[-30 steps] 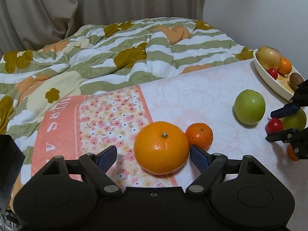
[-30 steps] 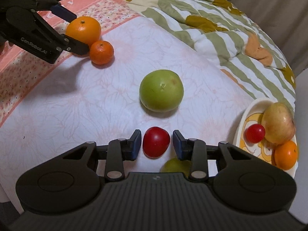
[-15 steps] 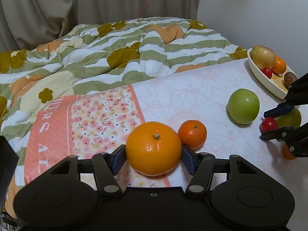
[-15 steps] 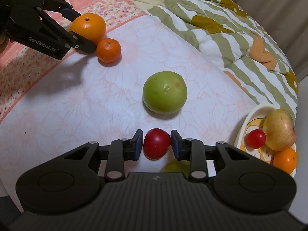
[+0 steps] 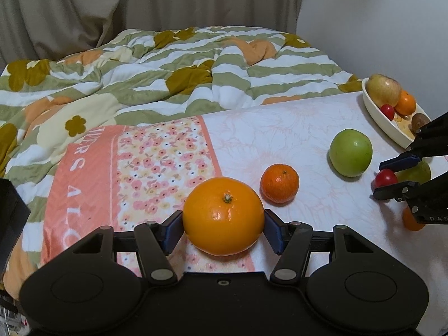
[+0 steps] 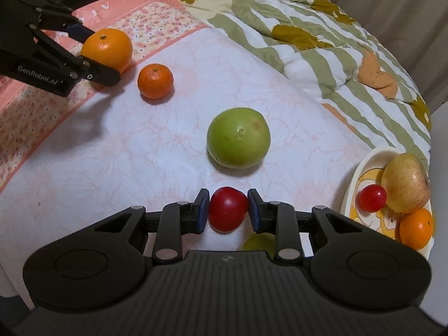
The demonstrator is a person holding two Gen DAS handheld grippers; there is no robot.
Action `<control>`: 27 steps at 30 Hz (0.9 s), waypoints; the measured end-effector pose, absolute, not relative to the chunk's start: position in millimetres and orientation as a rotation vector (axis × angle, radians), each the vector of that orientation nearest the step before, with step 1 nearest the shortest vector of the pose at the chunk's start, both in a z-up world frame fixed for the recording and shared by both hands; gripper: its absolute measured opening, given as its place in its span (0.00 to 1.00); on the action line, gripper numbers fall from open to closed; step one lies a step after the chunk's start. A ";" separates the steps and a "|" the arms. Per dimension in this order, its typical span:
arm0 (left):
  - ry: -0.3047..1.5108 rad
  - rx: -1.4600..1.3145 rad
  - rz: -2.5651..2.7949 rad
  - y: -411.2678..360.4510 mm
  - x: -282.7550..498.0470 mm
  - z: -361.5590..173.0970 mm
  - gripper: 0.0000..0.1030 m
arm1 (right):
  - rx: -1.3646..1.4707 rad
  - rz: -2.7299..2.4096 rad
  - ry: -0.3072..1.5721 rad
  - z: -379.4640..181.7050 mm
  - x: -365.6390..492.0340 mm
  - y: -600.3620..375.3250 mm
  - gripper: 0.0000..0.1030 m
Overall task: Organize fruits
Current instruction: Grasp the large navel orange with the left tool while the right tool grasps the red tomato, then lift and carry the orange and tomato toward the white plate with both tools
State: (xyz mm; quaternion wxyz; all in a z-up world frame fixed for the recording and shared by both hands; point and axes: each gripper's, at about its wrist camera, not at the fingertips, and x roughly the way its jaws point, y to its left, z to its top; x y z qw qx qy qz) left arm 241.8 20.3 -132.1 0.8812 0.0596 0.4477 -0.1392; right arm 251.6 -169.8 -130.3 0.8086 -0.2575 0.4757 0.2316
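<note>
Left wrist view: large round orange (image 5: 223,215) pinched between the pads of the left gripper (image 5: 223,228) over the floral bedsheet (image 5: 280,140), small red tomato (image 6: 227,208) likewise clamped in the right gripper (image 6: 228,210), beside the round green apple (image 6: 238,141).

Large orange (image 5: 223,215) gripped; red tomato (image 6: 227,208) gripped; green apple (image 6: 238,137) loose.

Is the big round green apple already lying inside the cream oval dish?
No, the green apple rests on the white bedsheet, apart from the dish.
</note>
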 end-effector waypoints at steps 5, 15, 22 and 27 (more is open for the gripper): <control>0.922 0.112 -0.284 25.0 229.6 -122.9 0.63 | -0.539 0.486 0.988 -120.0 241.8 -164.2 0.43; 0.857 0.087 -0.297 27.5 196.6 -90.1 0.63 | -0.509 0.438 0.918 -86.0 212.5 -158.2 0.43; 0.807 0.080 -0.331 21.6 172.3 -66.8 0.63 | -0.469 0.377 0.879 -61.6 176.9 -165.2 0.43; 0.774 0.086 -0.370 11.4 159.4 -51.2 0.63 | -0.427 0.319 0.863 -46.5 153.1 -180.2 0.43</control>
